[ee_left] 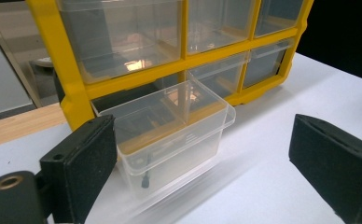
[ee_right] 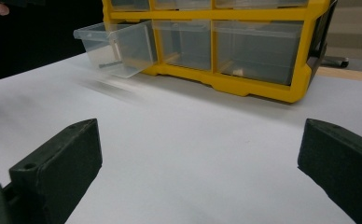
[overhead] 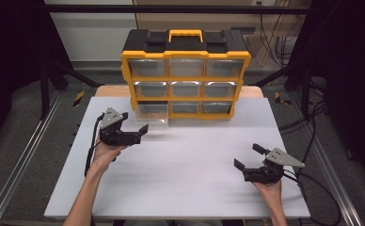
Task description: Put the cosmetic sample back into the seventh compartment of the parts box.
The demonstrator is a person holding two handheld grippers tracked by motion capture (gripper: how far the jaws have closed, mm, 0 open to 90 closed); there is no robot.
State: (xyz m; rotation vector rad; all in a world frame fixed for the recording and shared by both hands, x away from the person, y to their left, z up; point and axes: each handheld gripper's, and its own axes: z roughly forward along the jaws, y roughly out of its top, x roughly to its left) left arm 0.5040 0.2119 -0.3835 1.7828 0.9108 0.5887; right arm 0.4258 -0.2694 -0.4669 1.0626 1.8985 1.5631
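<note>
My left gripper (overhead: 134, 123) stands open beside the pulled-out drawer (ee_left: 170, 133), giving access to the small dark screw (ee_left: 146, 173) inside; my right gripper (overhead: 252, 157) waits open on the tabletop (overhead: 194, 160).

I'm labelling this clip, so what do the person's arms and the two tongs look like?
Both forearms are bare, with no sleeves showing. The left tongs and right tongs are black, each with two flat rectangular pads, a grey three-cornered plate on top and a trailing black cable.
</note>
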